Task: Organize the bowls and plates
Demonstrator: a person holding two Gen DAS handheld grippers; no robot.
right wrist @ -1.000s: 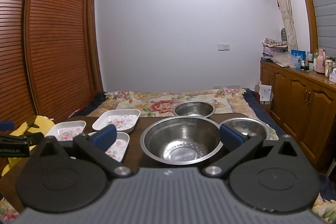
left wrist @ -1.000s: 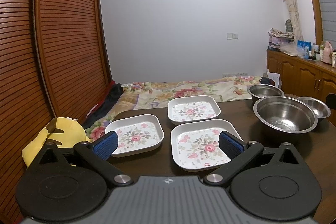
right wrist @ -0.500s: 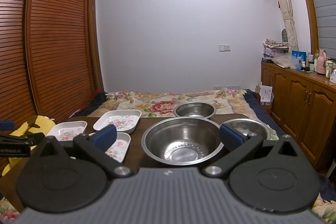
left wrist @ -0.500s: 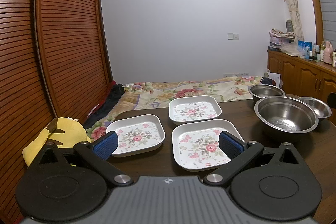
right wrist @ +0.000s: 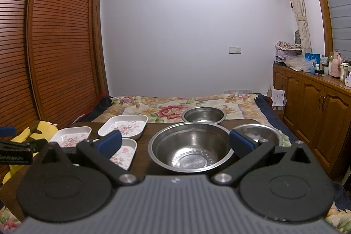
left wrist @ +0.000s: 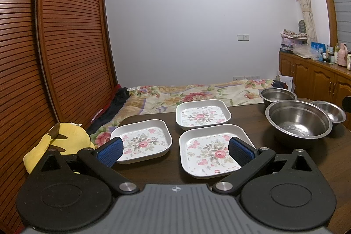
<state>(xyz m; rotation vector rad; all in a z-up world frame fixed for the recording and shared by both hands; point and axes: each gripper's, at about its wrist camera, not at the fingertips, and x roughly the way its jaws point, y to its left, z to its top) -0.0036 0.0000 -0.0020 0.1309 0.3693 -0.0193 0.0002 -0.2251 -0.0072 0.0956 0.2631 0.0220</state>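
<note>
Left gripper, low centre of frame: jaws wide, empty, above three floral plates mid-frame on dark table. Right gripper, low centre: jaws wide, empty, framing largest steel bowl; two smaller bowls behind, right.

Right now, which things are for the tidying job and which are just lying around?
For the job: three flowery plates, three metal bowls.
Just lying about: yellow soft toy, flowery blanket, bottles on the cupboard.
</note>
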